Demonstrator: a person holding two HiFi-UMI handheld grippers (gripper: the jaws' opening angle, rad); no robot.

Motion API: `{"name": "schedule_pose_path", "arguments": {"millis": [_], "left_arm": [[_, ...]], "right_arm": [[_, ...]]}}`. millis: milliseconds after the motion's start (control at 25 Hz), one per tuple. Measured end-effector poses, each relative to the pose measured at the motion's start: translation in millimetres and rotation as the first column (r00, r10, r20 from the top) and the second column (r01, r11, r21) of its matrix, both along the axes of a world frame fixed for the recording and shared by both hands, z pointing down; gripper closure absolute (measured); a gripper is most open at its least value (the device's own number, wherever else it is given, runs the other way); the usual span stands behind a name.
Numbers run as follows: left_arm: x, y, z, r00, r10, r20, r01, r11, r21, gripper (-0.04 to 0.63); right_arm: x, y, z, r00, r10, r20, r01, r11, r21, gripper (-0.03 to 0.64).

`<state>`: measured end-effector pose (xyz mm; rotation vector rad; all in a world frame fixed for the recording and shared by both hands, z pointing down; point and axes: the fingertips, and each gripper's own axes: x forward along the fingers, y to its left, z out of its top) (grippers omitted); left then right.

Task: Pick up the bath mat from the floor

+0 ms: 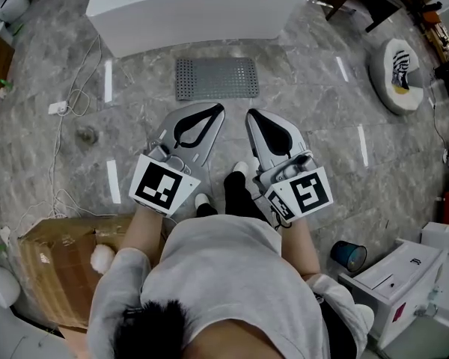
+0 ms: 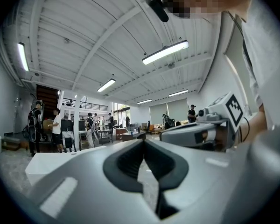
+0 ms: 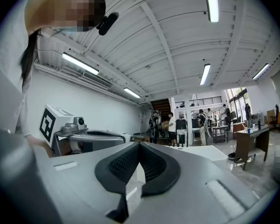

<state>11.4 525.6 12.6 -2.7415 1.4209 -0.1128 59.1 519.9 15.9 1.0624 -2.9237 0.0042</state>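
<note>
Large workshop hall: ribbed ceiling [image 2: 84,31], strip lights [image 2: 165,52], mezzanine railing [image 3: 207,99], workbenches [image 3: 249,134], people [image 2: 56,125]

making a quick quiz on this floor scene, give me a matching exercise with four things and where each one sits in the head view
Things:
1. bath mat
2. cardboard box
3. blue container
4. round cushion

Places:
A. lower right, by the white appliance
B. upper middle, just in front of the white block
C. upper right of the floor
D. lower left corner

Pairs: 1-B, 2-D, 3-A, 4-C
</note>
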Motion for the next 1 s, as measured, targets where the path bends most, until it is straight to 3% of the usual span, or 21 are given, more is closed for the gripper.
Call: {"name": "schedule_pose_path", "arguments": {"millis": [400, 1000], "left_arm": [[17, -91, 0, 0.997, -0.067, 0.029, 0.066, 0.998, 0.019, 0.595], [79, -201, -4, 0.985, -0.174, 0.015, 0.174, 0.984, 0.029, 0.595]], "right_arm": [[22, -93, -4, 0.998, -0.06, 0.022, 0.06, 0.998, -0.005, 0.617], [82, -201, -3, 0.986, -0.166, 0.034, 0.167, 0.986, -0.007, 0.617]]}}
